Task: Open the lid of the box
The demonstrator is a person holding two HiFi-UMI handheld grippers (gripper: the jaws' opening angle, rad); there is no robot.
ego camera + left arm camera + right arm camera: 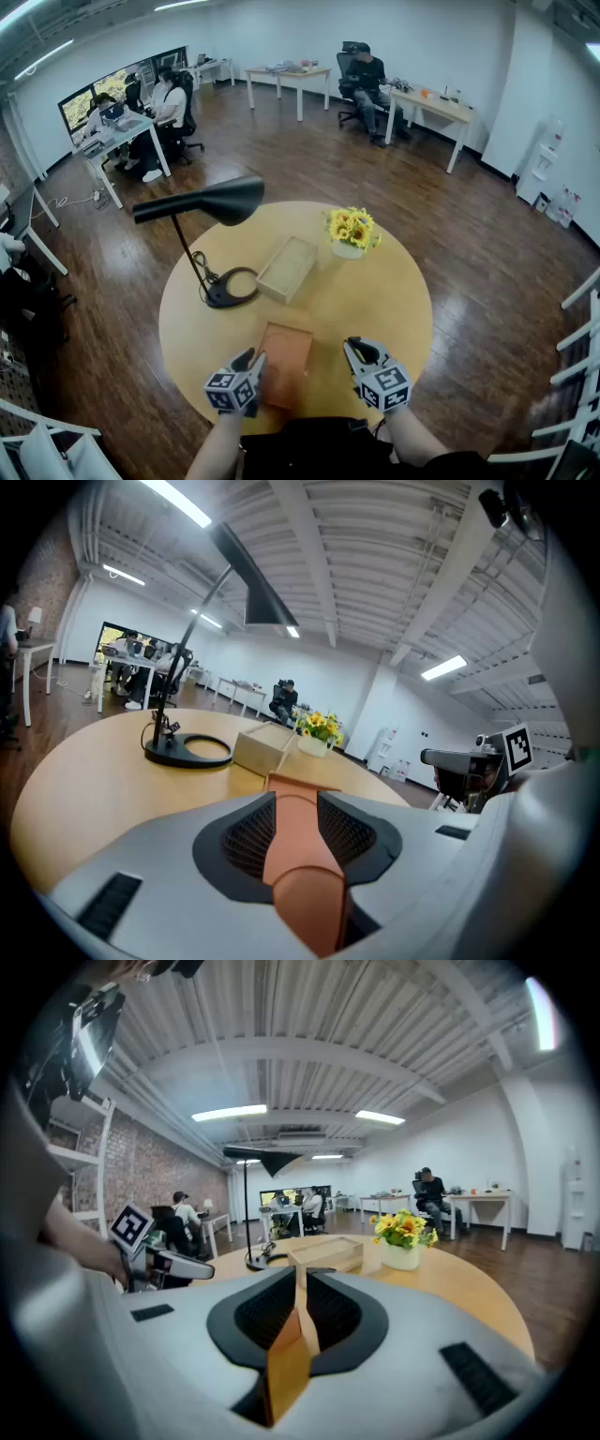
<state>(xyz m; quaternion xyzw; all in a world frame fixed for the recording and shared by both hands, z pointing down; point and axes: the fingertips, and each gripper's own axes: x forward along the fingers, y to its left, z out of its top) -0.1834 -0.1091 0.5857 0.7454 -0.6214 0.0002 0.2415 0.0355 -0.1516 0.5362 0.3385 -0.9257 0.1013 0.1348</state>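
Observation:
A flat reddish-brown lid (pixel 286 361) lies on the round wooden table (pixel 384 291) near its front edge. My left gripper (pixel 253 358) is at the lid's left edge, shut on it. In the left gripper view the lid (pixel 298 827) fills the gap between the pads. An open, light wooden box (pixel 288 268) stands farther back at the table's middle. My right gripper (pixel 354 349) hovers to the right of the lid, apart from it. Its jaws stand with only a narrow slit, and a wood-coloured sliver shows there in the right gripper view. I cannot tell if that sliver is a held thing.
A black desk lamp (pixel 225 286) stands left of the box, its shade reaching over the table. A white pot of yellow flowers (pixel 350 232) sits behind and to the right of the box. People work at desks across the room.

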